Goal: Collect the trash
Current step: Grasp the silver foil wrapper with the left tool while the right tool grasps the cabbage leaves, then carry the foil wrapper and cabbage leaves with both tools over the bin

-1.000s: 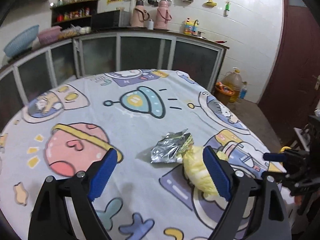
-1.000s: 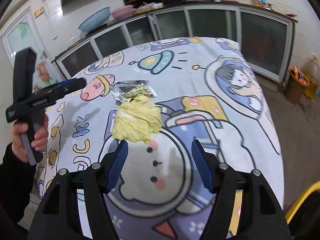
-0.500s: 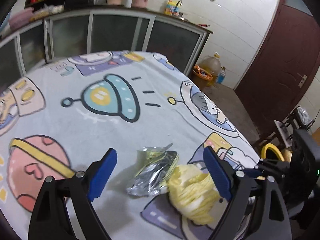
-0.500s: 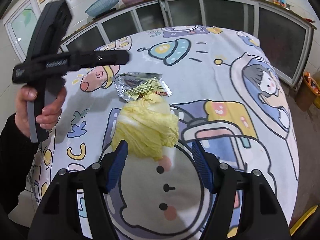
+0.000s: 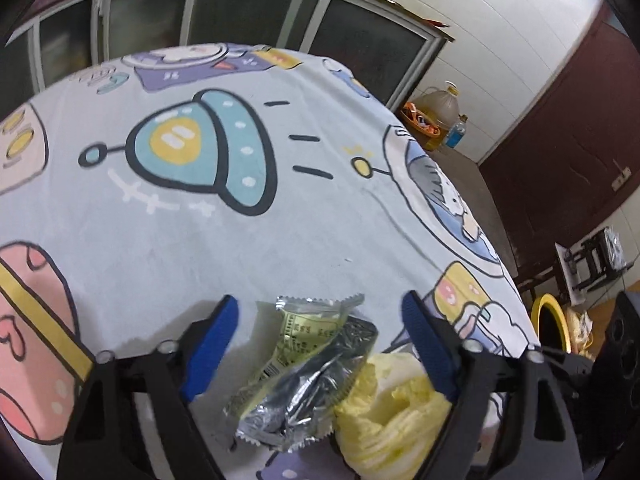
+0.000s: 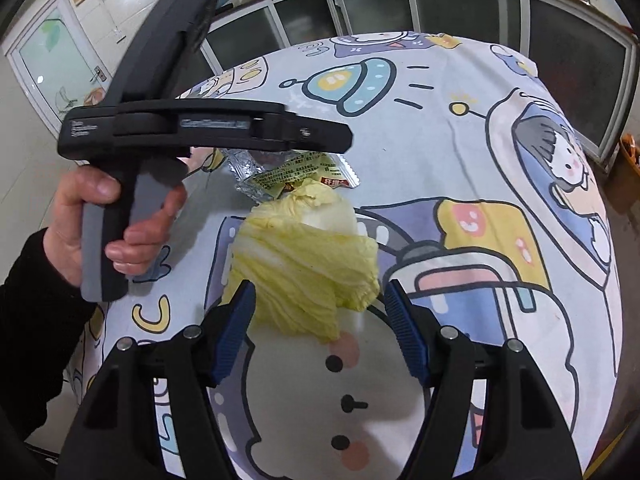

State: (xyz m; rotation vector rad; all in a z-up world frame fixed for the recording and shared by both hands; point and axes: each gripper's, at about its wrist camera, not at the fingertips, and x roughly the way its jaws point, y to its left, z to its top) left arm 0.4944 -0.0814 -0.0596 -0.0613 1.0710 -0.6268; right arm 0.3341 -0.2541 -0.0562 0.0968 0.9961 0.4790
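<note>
A crumpled silver and green snack wrapper (image 5: 308, 368) lies on the cartoon tablecloth (image 5: 200, 208), touching a pale yellow cabbage piece (image 5: 388, 408). My left gripper (image 5: 320, 344) is open with its blue pads astride the wrapper, just above it. In the right wrist view the cabbage (image 6: 308, 260) lies between and just ahead of the open right gripper (image 6: 320, 320). The wrapper (image 6: 300, 172) shows behind the cabbage, partly hidden by the left gripper body (image 6: 192, 128).
A yellow-rimmed bin (image 5: 550, 328) stands on the floor past the table's right edge. Glass-fronted cabinets (image 5: 248, 20) line the far wall. An oil jug (image 5: 436, 116) and basket sit on the floor by them. A dark red door (image 5: 580, 128) is at right.
Both grippers have moved forward and down. The left now straddles the wrapper; the right has closed in on the cabbage. The trash has not moved.
</note>
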